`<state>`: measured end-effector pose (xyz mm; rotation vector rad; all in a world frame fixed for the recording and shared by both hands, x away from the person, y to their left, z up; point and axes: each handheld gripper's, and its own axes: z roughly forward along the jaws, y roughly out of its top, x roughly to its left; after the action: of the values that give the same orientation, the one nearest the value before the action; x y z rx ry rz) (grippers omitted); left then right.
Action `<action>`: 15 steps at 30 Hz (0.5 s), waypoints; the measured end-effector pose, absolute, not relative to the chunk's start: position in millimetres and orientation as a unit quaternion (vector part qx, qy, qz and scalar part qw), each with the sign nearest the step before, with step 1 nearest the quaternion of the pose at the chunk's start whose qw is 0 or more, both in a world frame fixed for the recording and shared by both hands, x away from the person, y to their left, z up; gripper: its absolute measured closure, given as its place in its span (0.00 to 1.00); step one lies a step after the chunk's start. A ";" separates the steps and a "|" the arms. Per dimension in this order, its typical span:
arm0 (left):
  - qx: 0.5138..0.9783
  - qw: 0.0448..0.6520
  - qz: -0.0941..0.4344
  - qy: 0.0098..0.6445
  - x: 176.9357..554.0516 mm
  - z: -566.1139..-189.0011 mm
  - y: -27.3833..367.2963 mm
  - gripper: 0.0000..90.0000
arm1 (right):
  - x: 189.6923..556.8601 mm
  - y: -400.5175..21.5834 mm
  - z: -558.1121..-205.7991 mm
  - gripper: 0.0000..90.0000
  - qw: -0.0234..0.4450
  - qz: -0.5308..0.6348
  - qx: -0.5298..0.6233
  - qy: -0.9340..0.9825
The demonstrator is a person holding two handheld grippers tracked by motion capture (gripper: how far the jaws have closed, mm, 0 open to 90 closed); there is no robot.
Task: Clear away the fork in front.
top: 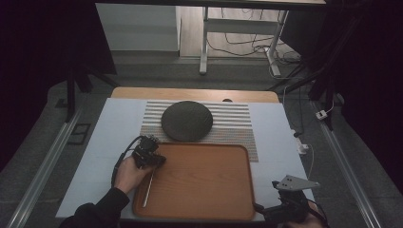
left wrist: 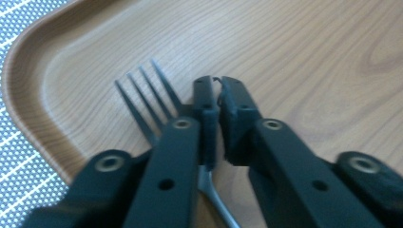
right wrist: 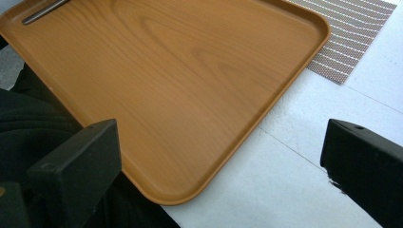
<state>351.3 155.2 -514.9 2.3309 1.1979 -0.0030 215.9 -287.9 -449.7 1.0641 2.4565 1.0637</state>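
Fork, a plain grey metal one (left wrist: 157, 107), lies flat on your orange-brown wooden tray (top: 214, 180) near its left rim, tines toward the far left corner and handle running back toward you, so its long axis follows that rim. Your left gripper (left wrist: 216, 83) sits right over the neck with its black jaws almost together. In the left gripper view the fork passes under the left jaw rather than between the pads, so I judge you are not gripping it. Your right gripper (top: 291, 202) waits at the tray's near right corner, jaws spread wide and holding nothing, probably kept clear. Beyond the tray, a round dark grey plate (top: 186, 120) rests on a striped woven placemat (top: 237, 124).
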 end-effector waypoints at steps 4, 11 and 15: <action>0.863 0.252 0.005 0.438 350.4 -512.4 154.4 0.80 | 215.8 -288.5 -449.4 0.00 0.129 0.369 0.367 0.844; 0.860 0.285 0.011 0.424 341.1 -498.0 155.8 0.54 | 215.3 -288.5 -449.2 0.00 0.130 0.370 0.367 0.843; 0.853 0.324 0.011 0.409 332.0 -488.0 159.5 0.38 | 215.3 -288.4 -449.3 0.00 0.131 0.370 0.366 0.844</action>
<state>332.0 159.5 -488.0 2.2383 1.0738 0.0294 215.3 -288.4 -449.3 1.0624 2.4512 1.0733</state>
